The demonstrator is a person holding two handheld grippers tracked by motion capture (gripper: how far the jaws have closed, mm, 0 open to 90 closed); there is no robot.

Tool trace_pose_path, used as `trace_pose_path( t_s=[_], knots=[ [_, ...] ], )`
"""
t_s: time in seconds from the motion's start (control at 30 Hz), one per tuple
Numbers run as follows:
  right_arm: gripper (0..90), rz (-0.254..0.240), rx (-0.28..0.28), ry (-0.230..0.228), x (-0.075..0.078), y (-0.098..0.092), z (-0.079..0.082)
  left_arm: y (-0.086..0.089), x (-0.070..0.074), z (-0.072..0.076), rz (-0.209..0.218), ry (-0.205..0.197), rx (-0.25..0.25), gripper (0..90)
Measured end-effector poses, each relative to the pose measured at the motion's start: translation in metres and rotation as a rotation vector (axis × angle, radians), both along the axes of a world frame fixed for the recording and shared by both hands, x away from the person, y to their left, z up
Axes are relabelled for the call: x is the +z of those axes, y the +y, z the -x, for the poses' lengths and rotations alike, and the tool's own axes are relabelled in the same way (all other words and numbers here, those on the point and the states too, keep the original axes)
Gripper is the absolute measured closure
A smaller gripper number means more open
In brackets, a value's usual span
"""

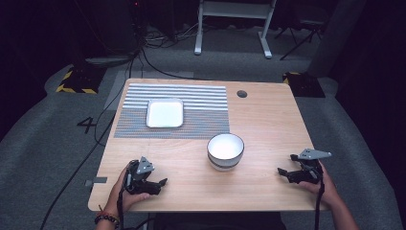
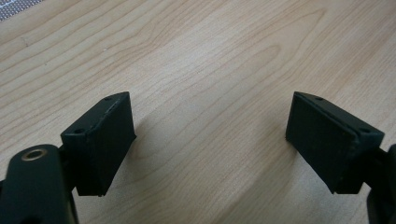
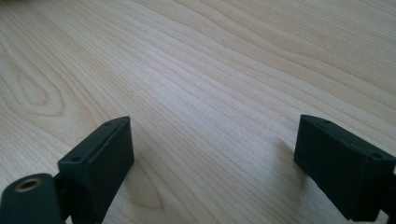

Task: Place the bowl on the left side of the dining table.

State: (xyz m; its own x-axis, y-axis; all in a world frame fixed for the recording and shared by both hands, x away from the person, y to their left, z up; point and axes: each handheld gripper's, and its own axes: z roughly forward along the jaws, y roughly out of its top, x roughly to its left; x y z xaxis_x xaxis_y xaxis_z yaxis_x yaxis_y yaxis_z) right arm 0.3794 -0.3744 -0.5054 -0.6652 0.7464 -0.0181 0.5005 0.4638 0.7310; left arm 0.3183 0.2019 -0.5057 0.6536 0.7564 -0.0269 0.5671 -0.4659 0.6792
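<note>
Both claws, left claw [image 1: 160,182] and right claw [image 1: 283,172], rest wide and empty on the pale wooden desk [image 1: 268,124]. Between them stands a white round ceramic bowl [image 1: 225,151]: probably rigid, slippery, breakable, best pinched at its rim.

Pale wood-grain table [image 1: 268,124], smooth and matt; woven-looking striped grey mat [image 1: 201,103]; glossy white bowl [image 1: 225,151], ceramic by its look; smooth white square plate [image 1: 165,113]; matt black plastic-looking left gripper [image 2: 210,135] and right gripper [image 3: 212,158].
</note>
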Motion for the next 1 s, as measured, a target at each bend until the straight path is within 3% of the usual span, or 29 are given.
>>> trace_pose_path(
  t_s=[0.43,0.5,0.8,1.0],
  knots=[
    [12.0,0.003,0.006,-0.003,0.0,0.0,-0.0008,0.0001,0.0001,0.0006,-0.005,-0.005,0.007,15.7],
    [12.0,0.003,0.006,-0.002,0.0,0.0,-0.0008,0.0016,0.0008,0.0005,-0.015,-0.015,-0.012,15.8],
    [12.0,0.003,0.006,-0.002,0.0,0.0,-0.0009,0.0013,0.0019,-0.0006,0.003,0.019,-0.019,16.6],
    [12.0,0.003,0.006,-0.003,0.0,0.0,-0.0009,-0.0012,0.0057,-0.0008,0.0,0.009,-0.018,17.7]
  ],
)
